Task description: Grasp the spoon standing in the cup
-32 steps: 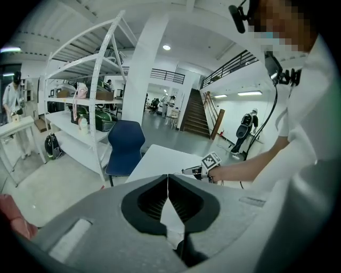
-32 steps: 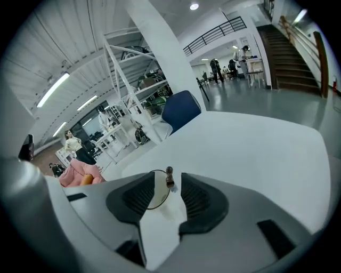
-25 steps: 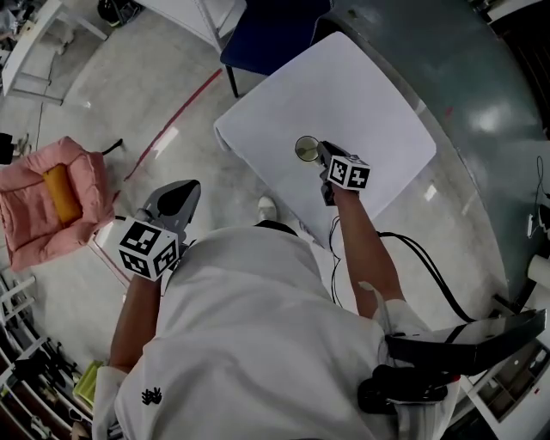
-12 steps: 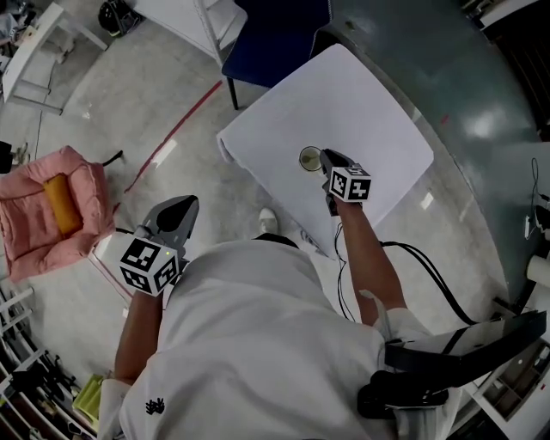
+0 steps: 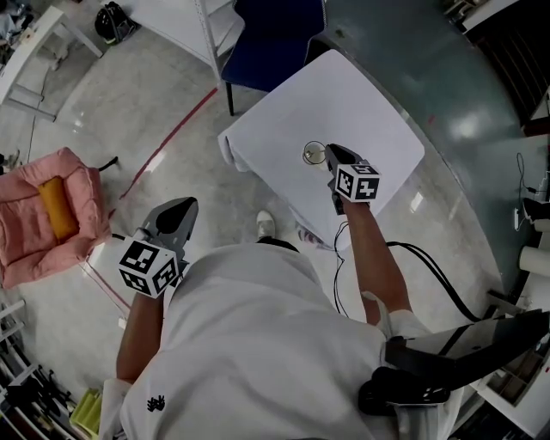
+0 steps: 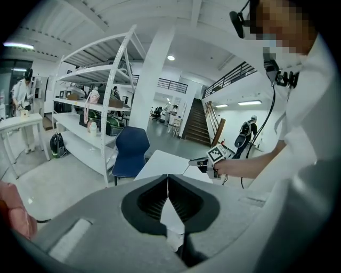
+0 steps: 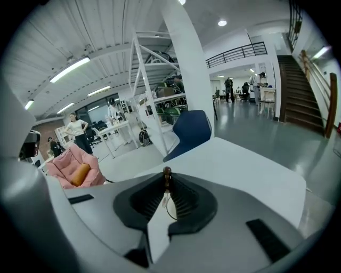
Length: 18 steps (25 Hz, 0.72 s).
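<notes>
A small clear glass cup (image 5: 313,153) stands near the middle of the white table (image 5: 369,94). The spoon (image 7: 167,173) stands in it, a thin handle topped by a dark brown knob. My right gripper (image 5: 330,155) reaches the cup from the near side. In the right gripper view its jaws (image 7: 167,180) are closed on the spoon's handle just under the knob, with the cup's rim (image 7: 171,209) showing below between them. My left gripper (image 5: 174,215) hangs over the floor at the left, away from the table, its jaws (image 6: 168,177) shut and empty.
A blue chair (image 5: 273,34) stands at the table's far side, with white shelving (image 5: 185,21) beyond it. A pink cushioned seat (image 5: 43,215) lies on the floor at the left. Black cables (image 5: 430,271) trail across the floor at the right.
The right gripper has stayed at the cup and shifted slightly nearer over it. The left gripper has barely moved.
</notes>
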Each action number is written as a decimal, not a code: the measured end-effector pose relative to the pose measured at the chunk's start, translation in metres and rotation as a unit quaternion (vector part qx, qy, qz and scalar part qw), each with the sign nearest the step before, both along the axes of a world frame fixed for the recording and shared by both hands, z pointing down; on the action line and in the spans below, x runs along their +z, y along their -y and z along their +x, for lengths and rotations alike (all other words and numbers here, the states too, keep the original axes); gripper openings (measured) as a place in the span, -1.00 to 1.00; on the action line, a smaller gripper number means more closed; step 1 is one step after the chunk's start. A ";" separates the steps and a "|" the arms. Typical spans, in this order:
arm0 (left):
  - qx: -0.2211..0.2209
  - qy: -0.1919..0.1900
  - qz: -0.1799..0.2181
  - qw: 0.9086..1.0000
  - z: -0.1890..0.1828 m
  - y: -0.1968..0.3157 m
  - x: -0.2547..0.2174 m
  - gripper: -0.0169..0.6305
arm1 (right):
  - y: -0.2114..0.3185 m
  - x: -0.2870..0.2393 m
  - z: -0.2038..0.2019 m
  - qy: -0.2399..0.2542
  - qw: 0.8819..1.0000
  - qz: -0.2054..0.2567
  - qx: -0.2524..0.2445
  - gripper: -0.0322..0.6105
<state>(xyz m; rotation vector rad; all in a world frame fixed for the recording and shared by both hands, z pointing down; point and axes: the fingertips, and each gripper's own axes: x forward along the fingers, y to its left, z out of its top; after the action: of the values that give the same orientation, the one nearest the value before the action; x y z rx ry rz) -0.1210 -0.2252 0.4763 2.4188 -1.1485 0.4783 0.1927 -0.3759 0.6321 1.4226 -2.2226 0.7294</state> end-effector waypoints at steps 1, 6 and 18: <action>0.000 -0.002 0.000 1.000 0.001 0.001 0.000 -0.91 | 0.000 -0.006 0.000 0.000 1.000 0.004 -0.001 -0.76; 0.004 -0.002 0.004 1.000 0.001 -0.001 0.003 -0.91 | -0.005 -0.034 -0.017 0.002 1.000 0.022 -0.020 -0.76; 0.028 -0.040 0.019 0.999 -0.087 -0.100 0.004 -0.91 | -0.149 -0.081 -0.150 -0.022 0.997 0.048 -0.054 -0.76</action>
<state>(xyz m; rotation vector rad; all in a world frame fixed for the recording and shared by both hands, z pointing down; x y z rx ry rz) -0.2079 -0.1256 0.4806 2.4848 -1.0685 0.3765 0.0429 -0.2269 0.5508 1.3367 -2.3063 0.5575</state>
